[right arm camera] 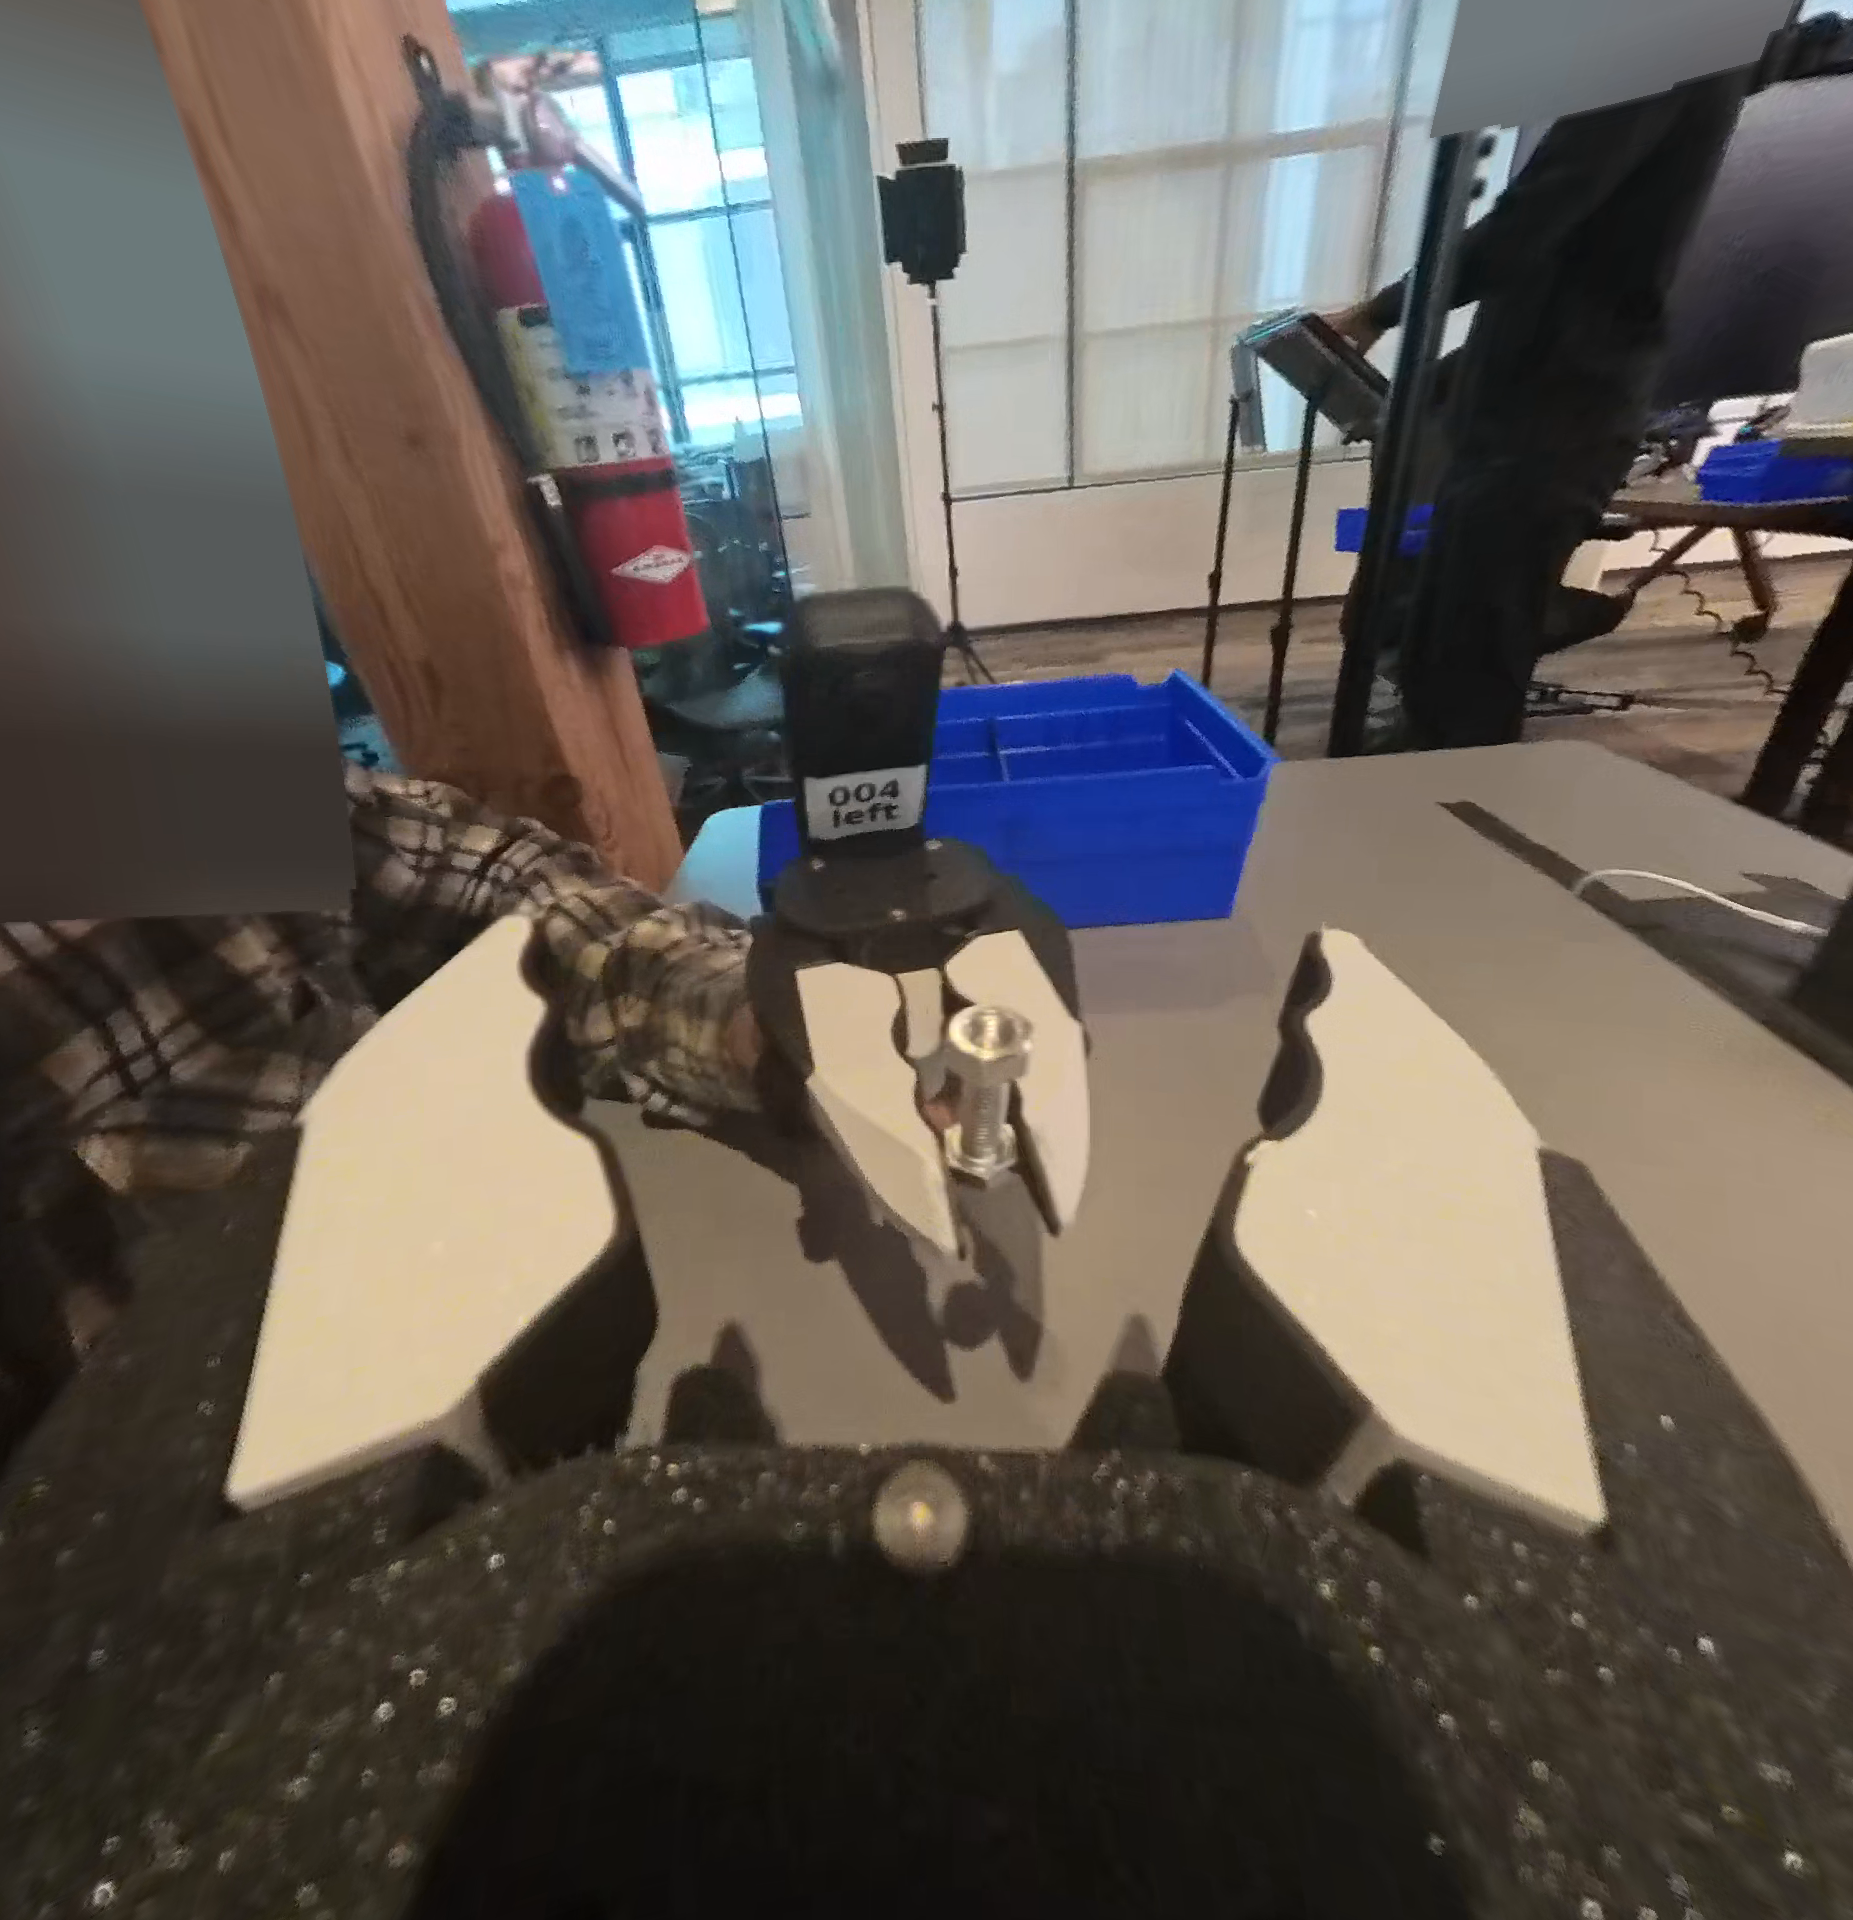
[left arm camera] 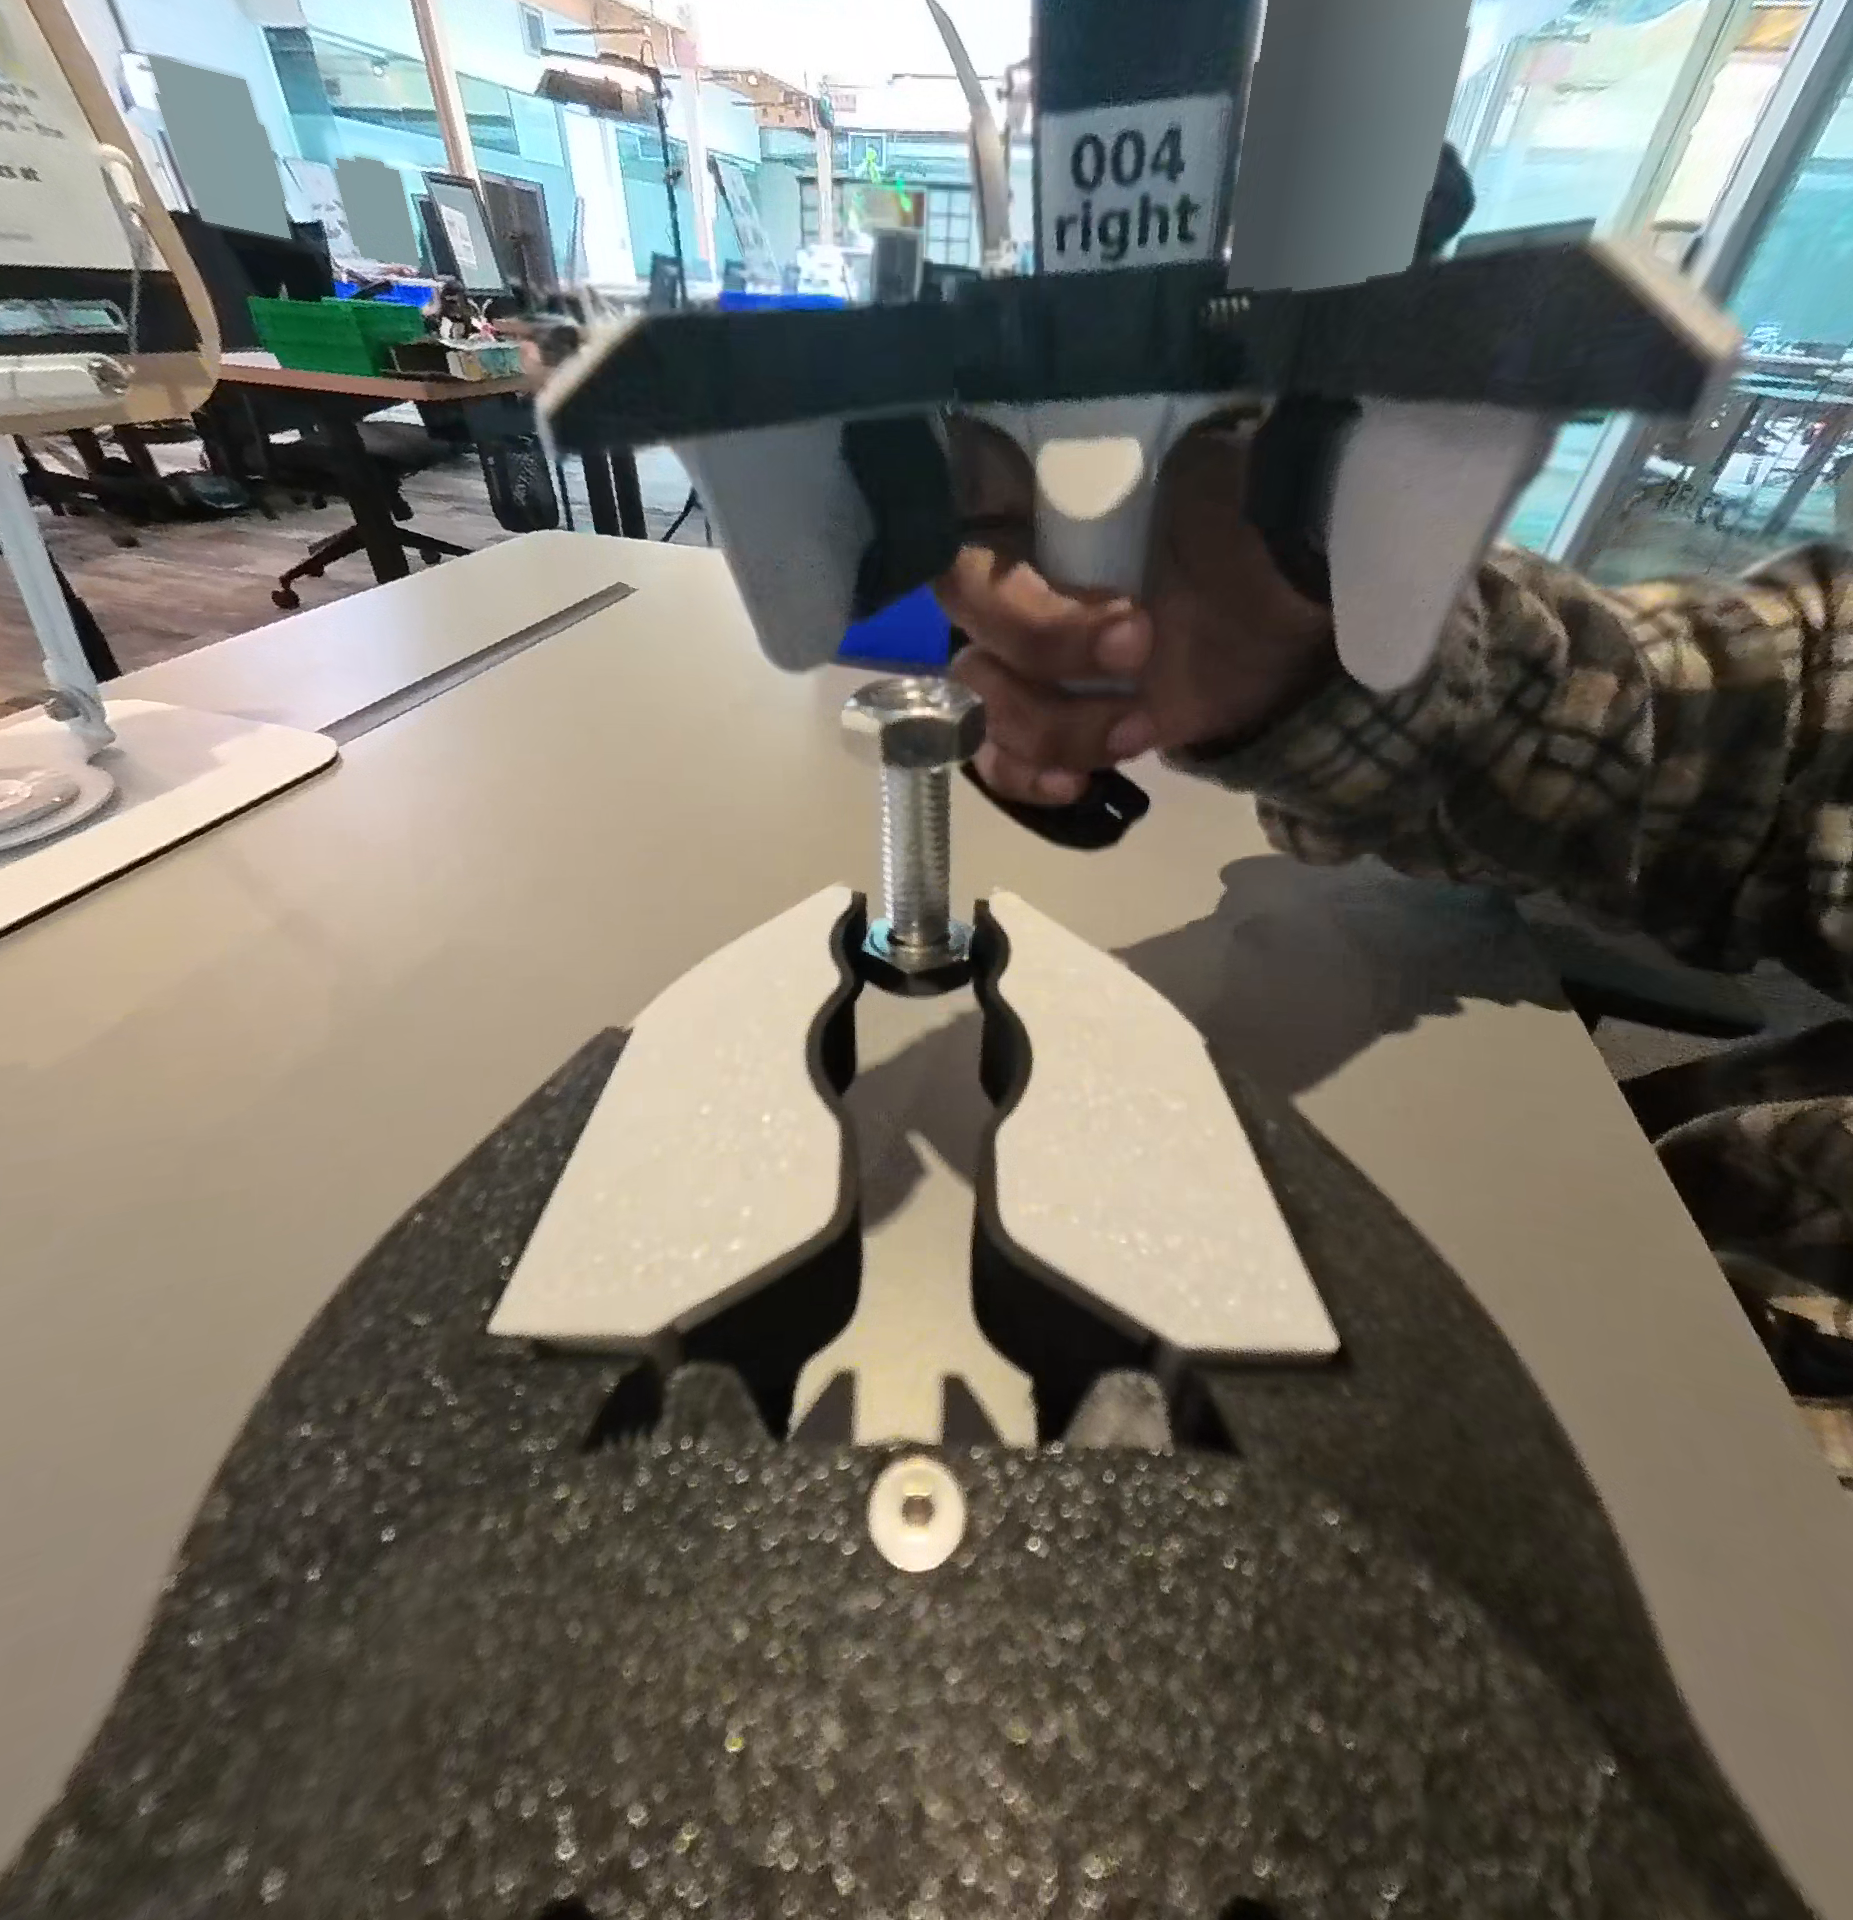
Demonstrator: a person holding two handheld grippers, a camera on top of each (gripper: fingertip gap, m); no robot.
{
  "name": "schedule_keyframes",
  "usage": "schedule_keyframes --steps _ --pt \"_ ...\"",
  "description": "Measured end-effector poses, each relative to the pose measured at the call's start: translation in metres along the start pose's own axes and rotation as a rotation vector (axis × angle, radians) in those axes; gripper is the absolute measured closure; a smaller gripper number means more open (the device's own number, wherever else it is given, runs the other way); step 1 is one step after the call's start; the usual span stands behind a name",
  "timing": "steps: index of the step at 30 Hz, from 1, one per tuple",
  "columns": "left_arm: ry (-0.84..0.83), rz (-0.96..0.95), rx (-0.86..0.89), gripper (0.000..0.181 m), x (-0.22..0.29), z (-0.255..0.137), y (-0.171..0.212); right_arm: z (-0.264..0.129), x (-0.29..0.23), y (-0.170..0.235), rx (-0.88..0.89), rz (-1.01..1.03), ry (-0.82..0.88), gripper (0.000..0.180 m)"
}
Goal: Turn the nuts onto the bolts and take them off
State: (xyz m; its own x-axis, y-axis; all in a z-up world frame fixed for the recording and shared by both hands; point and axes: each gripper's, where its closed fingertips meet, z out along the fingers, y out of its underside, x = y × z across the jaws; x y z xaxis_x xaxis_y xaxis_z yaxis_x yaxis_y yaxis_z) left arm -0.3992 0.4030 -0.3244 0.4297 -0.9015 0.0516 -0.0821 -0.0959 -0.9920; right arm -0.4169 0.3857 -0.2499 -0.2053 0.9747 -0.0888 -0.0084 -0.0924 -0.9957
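Observation:
A silver hex bolt (left arm camera: 914, 821) stands upright over the grey table (left arm camera: 434, 987), head up, with a silver nut (left arm camera: 917, 948) at its lower end. My left gripper (left arm camera: 917, 920) is shut on the nut and holds the bolt just above the table. My right gripper (left arm camera: 1093, 665) hangs wide open just behind and above the bolt head, touching nothing. In the right wrist view my right gripper (right arm camera: 927, 940) is wide open and empty. Beyond it, the left gripper (right arm camera: 1005, 1205) grips the nut (right arm camera: 979, 1158) under the bolt (right arm camera: 989, 1081).
A blue divided bin (right arm camera: 1109, 821) stands on the table behind the left gripper. A white stand base (left arm camera: 143, 769) sits at the table's left. A white cable (right arm camera: 1680, 899) lies at the far right. A plaid sleeve (left arm camera: 1587, 748) reaches in from the right. Some 7 cm of space lies between my two pairs of fingers.

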Motion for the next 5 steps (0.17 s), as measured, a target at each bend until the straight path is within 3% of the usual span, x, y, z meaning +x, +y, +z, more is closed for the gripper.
schedule_keyframes --steps 5 --pt "-0.004 -0.008 0.008 0.162 -0.001 -0.001 -0.002 0.019 -0.014 0.018 -0.052 -0.041 -0.030 0.053"
